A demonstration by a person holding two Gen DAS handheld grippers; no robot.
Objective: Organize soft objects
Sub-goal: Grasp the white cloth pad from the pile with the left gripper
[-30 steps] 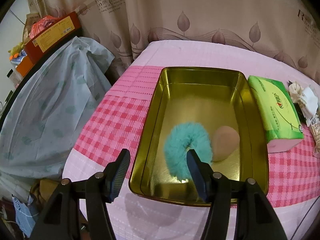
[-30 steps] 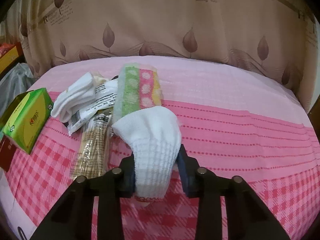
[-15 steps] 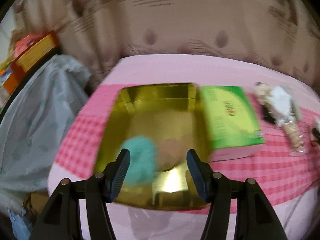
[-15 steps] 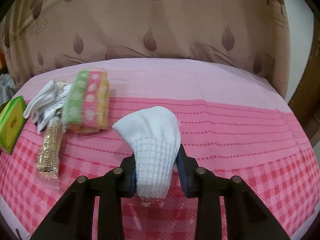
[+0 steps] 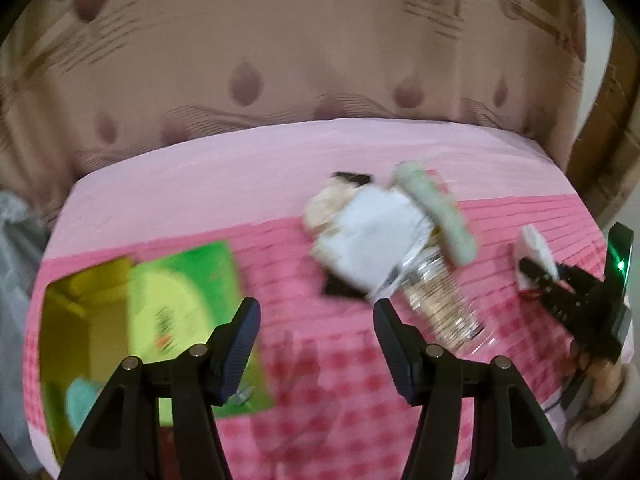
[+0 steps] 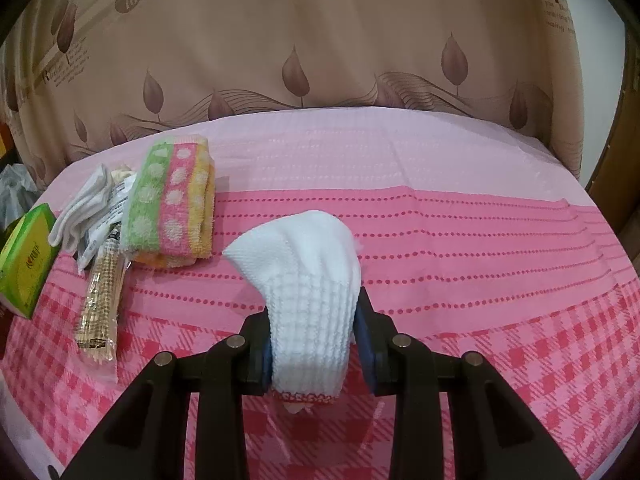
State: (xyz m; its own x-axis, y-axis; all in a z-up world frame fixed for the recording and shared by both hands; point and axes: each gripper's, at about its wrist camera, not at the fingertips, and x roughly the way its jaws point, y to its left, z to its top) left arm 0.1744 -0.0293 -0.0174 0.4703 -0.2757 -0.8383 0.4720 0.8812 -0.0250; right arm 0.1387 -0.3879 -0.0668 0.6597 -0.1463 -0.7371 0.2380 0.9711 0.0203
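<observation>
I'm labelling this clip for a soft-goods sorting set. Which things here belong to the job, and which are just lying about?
Part of the job:
- white knitted cloth, clamped in the right gripper
- folded dotted towel
- white socks
- gold tin holding a teal puff

Lying about:
- green tissue pack
- bagged sticks

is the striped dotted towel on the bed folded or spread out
Folded. The striped towel lies as a thick compact bundle with stacked layers at its near edge, beside the packet of sticks.

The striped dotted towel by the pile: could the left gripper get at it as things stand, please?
Probably yes: the left gripper is open and empty, and the towel lies uncovered at the pile's edge, with nothing over it.
</observation>
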